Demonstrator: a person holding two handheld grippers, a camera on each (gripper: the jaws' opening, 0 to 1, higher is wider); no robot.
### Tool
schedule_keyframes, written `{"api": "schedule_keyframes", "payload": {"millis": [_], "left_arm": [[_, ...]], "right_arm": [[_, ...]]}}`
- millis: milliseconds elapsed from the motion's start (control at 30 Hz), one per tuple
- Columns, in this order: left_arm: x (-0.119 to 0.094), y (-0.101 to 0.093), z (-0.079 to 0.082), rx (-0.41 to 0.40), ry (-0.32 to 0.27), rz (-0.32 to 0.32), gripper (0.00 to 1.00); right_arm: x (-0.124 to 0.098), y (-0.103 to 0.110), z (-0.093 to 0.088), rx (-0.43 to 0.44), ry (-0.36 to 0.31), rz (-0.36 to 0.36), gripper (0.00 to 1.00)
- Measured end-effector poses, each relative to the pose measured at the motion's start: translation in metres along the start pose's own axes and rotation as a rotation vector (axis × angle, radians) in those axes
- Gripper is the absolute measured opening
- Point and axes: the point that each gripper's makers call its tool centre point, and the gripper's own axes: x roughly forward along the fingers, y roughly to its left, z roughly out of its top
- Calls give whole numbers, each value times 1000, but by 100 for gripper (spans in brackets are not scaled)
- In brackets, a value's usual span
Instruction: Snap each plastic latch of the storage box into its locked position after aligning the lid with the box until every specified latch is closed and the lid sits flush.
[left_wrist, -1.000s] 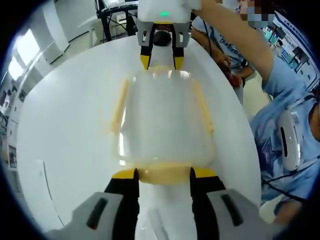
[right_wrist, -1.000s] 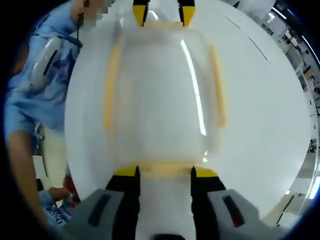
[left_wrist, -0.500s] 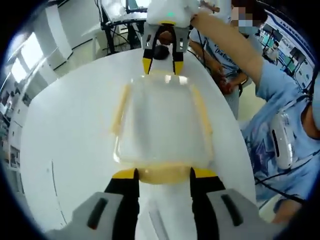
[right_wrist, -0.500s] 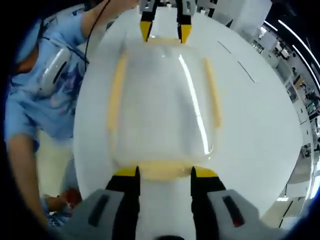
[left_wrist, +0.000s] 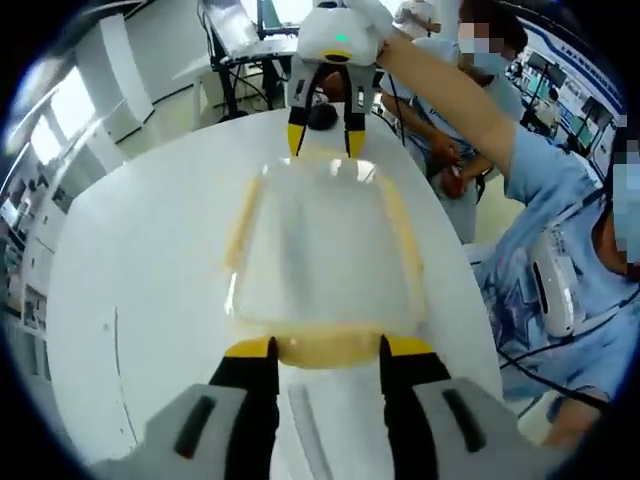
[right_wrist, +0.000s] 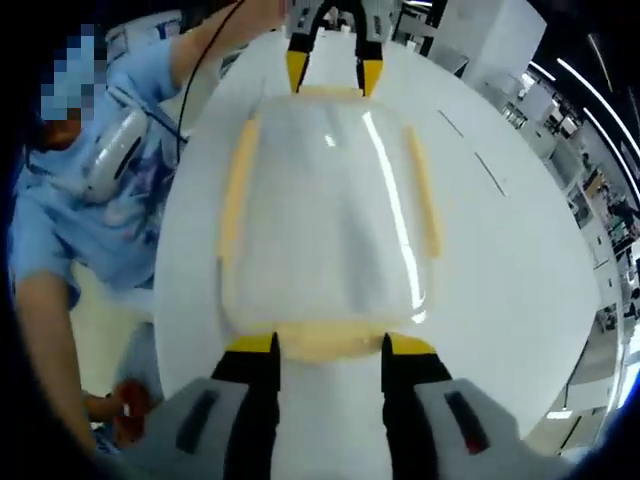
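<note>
- In the left gripper view, the left gripper (left_wrist: 325, 348) is sitting at the near end of the box (left_wrist: 325, 250), its fingers (left_wrist: 250, 348) spread to either side of the near yellow latch (left_wrist: 325, 345); nothing is pinched.
- The box, clear with its lid (left_wrist: 320, 235) on, is lying on the white counter (left_wrist: 130, 270), its long axis running straight away from these fingers toward the other gripper.
- Two long yellow latches (left_wrist: 240, 215) are running down the box's sides, parallel to that axis; whether they are snapped down I cannot tell.
- At the far end, the right gripper (left_wrist: 325, 140) is hanging just above the far latch, fingers spread.
- In the right gripper view the layout is mirrored: the right gripper (right_wrist: 325, 345) is straddling its own end latch (right_wrist: 325, 340) with fingers spread, the box (right_wrist: 325, 220) stretching away to the left gripper (right_wrist: 330, 70).
- Each gripper is nearest one end latch, so, as I judge it, each end wants a press from its own side.
</note>
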Motion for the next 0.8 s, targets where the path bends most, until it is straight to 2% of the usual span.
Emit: {"api": "schedule_keyframes", "payload": {"millis": [400,633,800], "left_arm": [[-26,-7,-27,-35,-58,20,39],[-39,-15,-47,-59,-77,37,39],[-45,-20,-55,-67,-97,42,39]], "right_arm": [[9,4,39,-37,-73,-1,38],[15,3,64,-65,-75,8,38],[17,4,75,-78,-75,13,38]]}}
